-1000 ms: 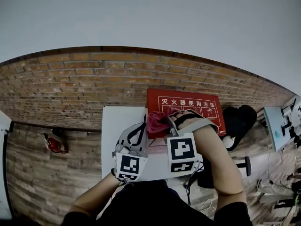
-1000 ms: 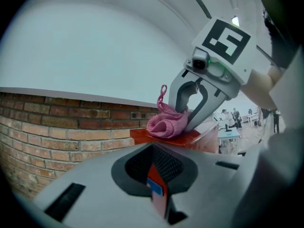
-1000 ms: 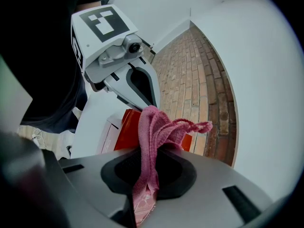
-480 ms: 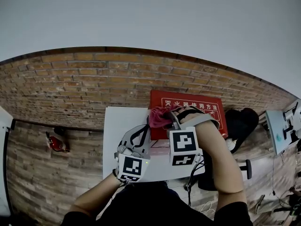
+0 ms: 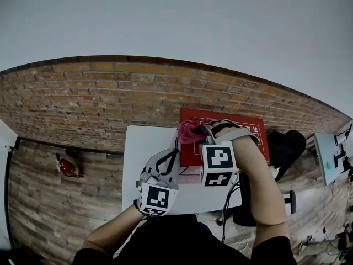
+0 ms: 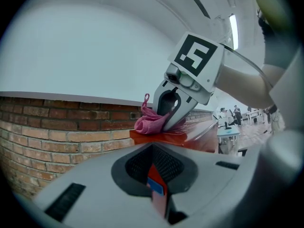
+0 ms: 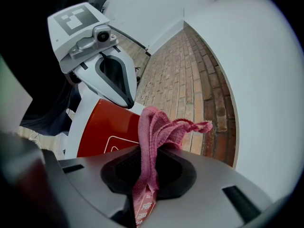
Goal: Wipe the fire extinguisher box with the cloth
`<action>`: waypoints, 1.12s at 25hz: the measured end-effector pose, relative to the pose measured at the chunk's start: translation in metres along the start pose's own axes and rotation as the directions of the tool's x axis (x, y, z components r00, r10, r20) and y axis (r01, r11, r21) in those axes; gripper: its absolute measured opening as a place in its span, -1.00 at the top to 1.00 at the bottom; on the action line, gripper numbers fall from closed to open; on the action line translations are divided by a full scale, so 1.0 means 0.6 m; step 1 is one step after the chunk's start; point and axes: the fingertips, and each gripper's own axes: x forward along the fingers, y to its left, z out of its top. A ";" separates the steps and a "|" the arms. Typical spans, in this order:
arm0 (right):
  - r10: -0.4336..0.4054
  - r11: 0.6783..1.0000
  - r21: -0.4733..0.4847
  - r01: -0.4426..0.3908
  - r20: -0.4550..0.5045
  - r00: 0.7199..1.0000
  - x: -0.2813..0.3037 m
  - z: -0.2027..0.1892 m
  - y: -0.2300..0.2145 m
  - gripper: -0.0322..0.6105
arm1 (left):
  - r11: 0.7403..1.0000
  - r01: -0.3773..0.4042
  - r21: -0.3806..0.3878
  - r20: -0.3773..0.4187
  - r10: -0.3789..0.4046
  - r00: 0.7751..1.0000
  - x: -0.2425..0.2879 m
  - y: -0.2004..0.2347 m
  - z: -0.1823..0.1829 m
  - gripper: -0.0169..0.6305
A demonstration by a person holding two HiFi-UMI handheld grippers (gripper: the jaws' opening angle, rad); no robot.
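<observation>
The red box (image 5: 188, 152) lies just beneath the right gripper (image 7: 142, 201), whose jaws are clamped on the pink cloth (image 7: 154, 127) resting on the box's top. The left gripper (image 6: 156, 191), closed and empty, sits just beside it. Steady downward pressure with overlapping strokes would probably wipe best.

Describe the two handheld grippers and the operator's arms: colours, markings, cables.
The left gripper and right gripper are matching light grey moulded shells with dark cut-outs, each carrying a white marker cube with black square patterns. Black cable hangs under the right one. Dark top, forearms bare.
</observation>
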 end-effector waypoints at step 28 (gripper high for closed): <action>-0.015 0.999 0.046 0.014 0.026 1.000 0.065 -0.024 -0.096 0.68 | 0.999 -0.007 0.041 -0.001 0.007 1.000 -0.001 -0.002 0.002 0.90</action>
